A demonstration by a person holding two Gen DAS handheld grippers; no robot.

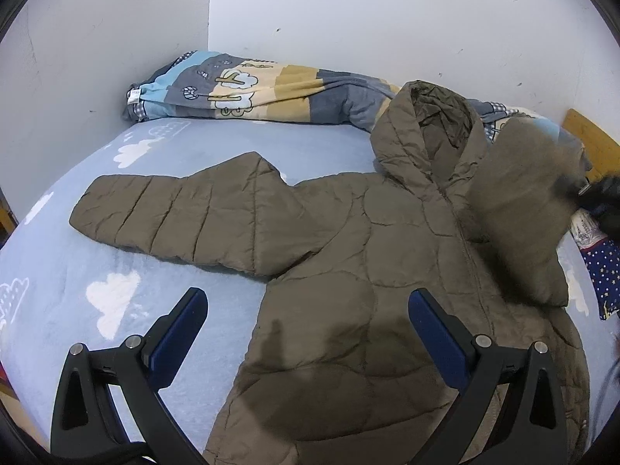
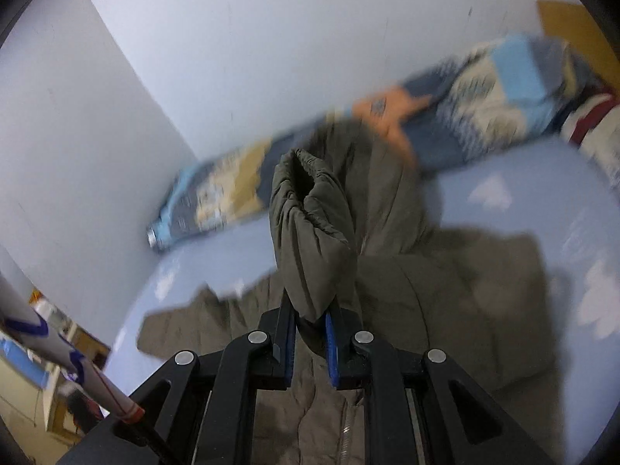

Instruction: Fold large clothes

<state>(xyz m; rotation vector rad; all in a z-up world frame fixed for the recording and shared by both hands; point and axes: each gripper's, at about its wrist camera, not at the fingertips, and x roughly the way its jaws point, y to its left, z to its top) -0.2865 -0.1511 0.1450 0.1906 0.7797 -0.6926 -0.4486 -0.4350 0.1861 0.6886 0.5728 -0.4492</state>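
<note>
- The jacket point(image 1: 387, 271), a large olive-brown quilted one with a hood point(image 1: 430, 124), is lying front-up on the blue cloud-print bedsheet point(image 1: 58, 271), its zipper point(image 2: 347, 432) closed and running down the middle.
- The right gripper point(image 2: 312, 343) is pinching the cuff of one sleeve point(image 2: 310, 240) between its nearly closed jaws and holding it above the jacket's body; the surroundings are blurring in the right wrist view, which suggests the sleeve is being carried across.
- The left gripper point(image 1: 308, 333) is hovering with its jaws spread wide and nothing between them, over the jacket's lower edge on the side of the other sleeve.
- Progress, as I judge it, is standing at an early stage: the first sleeve fold is underway, the other sleeve point(image 1: 174, 217) is lying stretched straight out on the sheet, and the body and hood are waiting unfolded.
- What is remaining is probably laying the held sleeve across the chest, bringing the other sleeve in, then folding the body.
- Room for moving is looking fair: bare sheet is showing around the outstretched sleeve and below it.
- The edges are crowding elsewhere: a rolled patterned quilt point(image 1: 232, 89) is lying along the wall point(image 1: 387, 19) just behind the hood, and a star-print cloth point(image 1: 604, 271) is sitting near the jacket's far side.
</note>
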